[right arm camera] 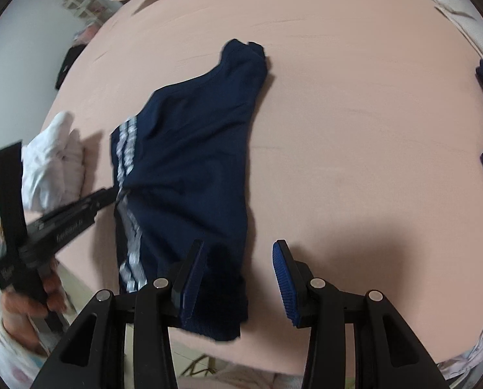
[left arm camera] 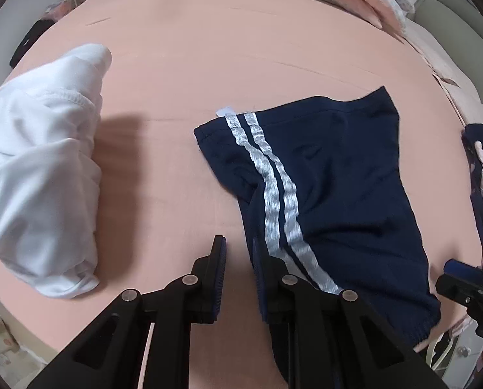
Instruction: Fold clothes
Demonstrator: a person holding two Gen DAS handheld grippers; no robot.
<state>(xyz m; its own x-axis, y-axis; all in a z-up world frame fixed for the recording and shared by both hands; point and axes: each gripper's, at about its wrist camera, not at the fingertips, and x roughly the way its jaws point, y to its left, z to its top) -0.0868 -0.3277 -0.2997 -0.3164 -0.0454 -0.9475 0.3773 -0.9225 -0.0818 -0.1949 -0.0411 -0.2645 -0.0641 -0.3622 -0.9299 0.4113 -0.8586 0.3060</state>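
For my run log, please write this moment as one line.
stage: folding | item: navy shorts on bed | left claw: open | right claw: open

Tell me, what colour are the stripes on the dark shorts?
The two stripes on the navy shorts are silver-grey, seen best in the left wrist view.

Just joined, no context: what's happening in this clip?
A person is folding clothes on a pink bedsheet with two tools. The left hand-held gripper is open at the striped edge of the navy shorts with two white side stripes; the right hand-held gripper is open over their near corner. Neither grips yet. A crumpled white garment lies to the left.
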